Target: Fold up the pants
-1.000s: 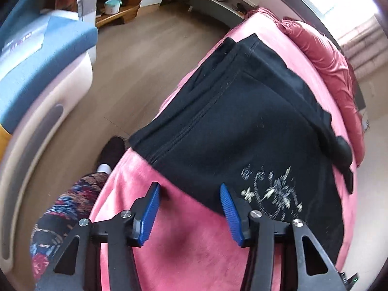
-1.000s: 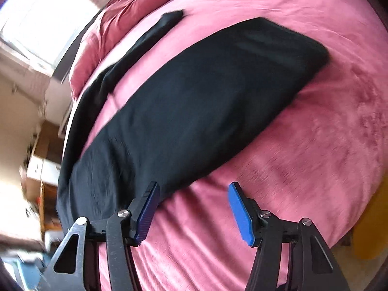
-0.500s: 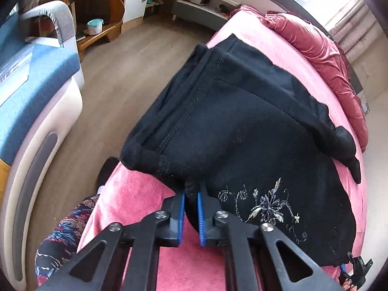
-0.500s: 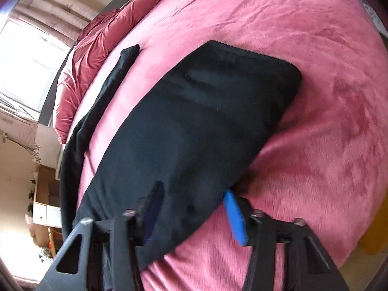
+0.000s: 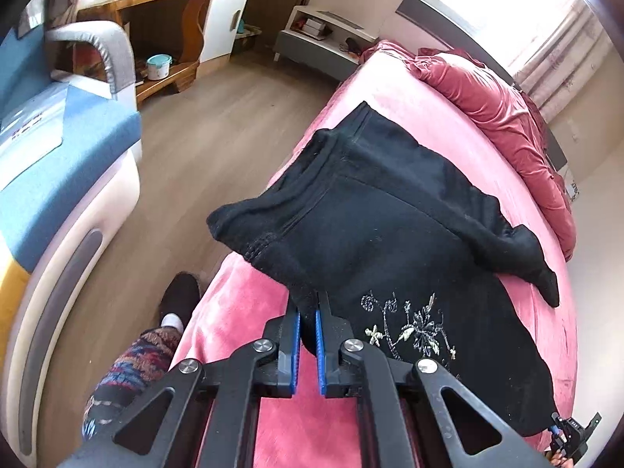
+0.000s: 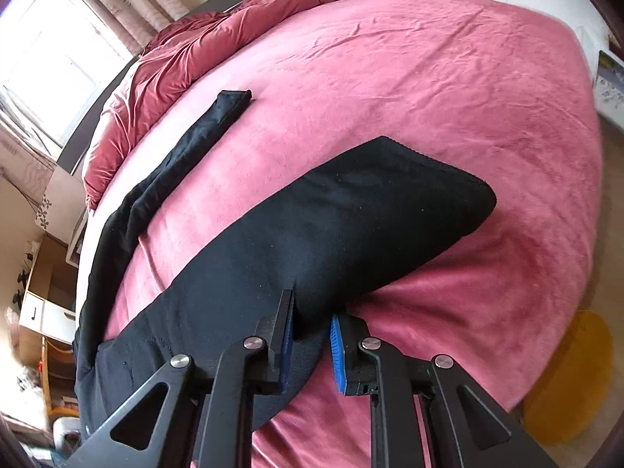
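- Left tool [image 5: 307,314]: blue pads pressed together, pinching the near edge of the black pants [image 5: 390,234] by the waistband, fabric lifted off the bed [image 5: 241,312].
- Right tool [image 6: 312,312]: jaws closing, a fold of pant leg [image 6: 331,226] between the pads.
- Pants spread across the pink bed, embroidery [image 5: 409,327] near the left tool.
- Farther: crumpled red duvet [image 6: 175,58] below the window.

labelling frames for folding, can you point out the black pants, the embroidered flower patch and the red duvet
black pants [image 6: 351,226]: right wrist view, middle of the near leg.
embroidered flower patch [image 5: 409,325]: left wrist view, centre of the pale stitching.
red duvet [image 5: 491,105]: left wrist view, bunched fabric at the bed's far end.
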{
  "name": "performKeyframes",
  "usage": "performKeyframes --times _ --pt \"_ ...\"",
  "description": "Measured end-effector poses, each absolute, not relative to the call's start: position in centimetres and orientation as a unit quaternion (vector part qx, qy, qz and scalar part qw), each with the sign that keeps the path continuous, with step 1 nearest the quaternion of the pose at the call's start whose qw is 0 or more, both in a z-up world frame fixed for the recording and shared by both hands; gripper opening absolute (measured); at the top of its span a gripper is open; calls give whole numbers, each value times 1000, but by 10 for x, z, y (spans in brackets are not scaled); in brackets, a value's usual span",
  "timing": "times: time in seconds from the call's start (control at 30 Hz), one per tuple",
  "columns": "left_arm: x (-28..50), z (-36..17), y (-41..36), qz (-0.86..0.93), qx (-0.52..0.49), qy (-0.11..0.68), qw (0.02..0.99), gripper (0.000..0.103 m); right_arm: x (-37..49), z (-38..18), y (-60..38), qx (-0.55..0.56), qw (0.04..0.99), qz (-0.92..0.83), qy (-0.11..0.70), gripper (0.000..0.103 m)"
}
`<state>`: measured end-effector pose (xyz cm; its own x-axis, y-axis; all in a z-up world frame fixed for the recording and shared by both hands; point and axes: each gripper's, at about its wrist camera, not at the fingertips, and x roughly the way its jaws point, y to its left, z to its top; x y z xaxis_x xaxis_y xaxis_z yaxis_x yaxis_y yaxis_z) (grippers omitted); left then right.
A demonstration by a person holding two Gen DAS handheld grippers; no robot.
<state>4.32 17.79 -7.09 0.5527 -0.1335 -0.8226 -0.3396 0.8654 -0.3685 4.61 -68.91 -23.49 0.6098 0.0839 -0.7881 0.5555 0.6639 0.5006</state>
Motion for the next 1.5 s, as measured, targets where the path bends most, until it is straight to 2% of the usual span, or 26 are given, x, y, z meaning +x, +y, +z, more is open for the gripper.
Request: performKeyframes --times 0.43,0.5,0.57,0.63,0.7,0.77,0.83,0.9,1.1,1.2,1.23,1.3,1.33,1.4,1.5 --pt "1 -100 156 62 -192 525 827 7 0 -262 -705 359 787 -192 463 16" --pt "4 -105 155 65 -193 537 819 11 4 -267 -703 352 783 -194 475 17" --pt "8 -101 157 72 -184 543 816 25 8 -266 -702 347 780 -199 480 22" --pt "5 -93 163 71 -183 537 820 25 8 -259 -704 345 781 -205 478 39" --pt "1 -79 171 86 -184 524 827 25 7 -249 -704 324 788 -220 475 45" --pt "1 -60 179 97 -174 499 843 25 9 -234 -699 306 800 -223 465 46" --pt "7 -45 183 93 -175 480 854 25 13 -224 -690 293 812 -213 457 53" --pt "23 -35 186 80 -178 468 862 25 26 -213 -672 277 826 -187 453 54" --pt "75 -33 174 55 -196 472 858 26 67 -195 -601 173 859 -141 461 60" --pt "91 -37 165 47 -197 480 853 26 73 -209 -609 148 833 -200 494 61" --pt "94 -38 163 43 -193 482 854 27 74 -225 -625 154 803 -231 527 60" --pt "92 -42 158 34 -185 483 855 27 63 -243 -658 179 766 -293 544 59" --pt "90 -44 155 30 -182 485 855 27 50 -250 -675 193 746 -329 546 62" --pt "90 -49 155 29 -180 491 852 27 18 -262 -709 267 712 -369 535 62" --pt "88 -58 153 37 -178 499 847 27 -18 -263 -732 298 692 -414 510 63"
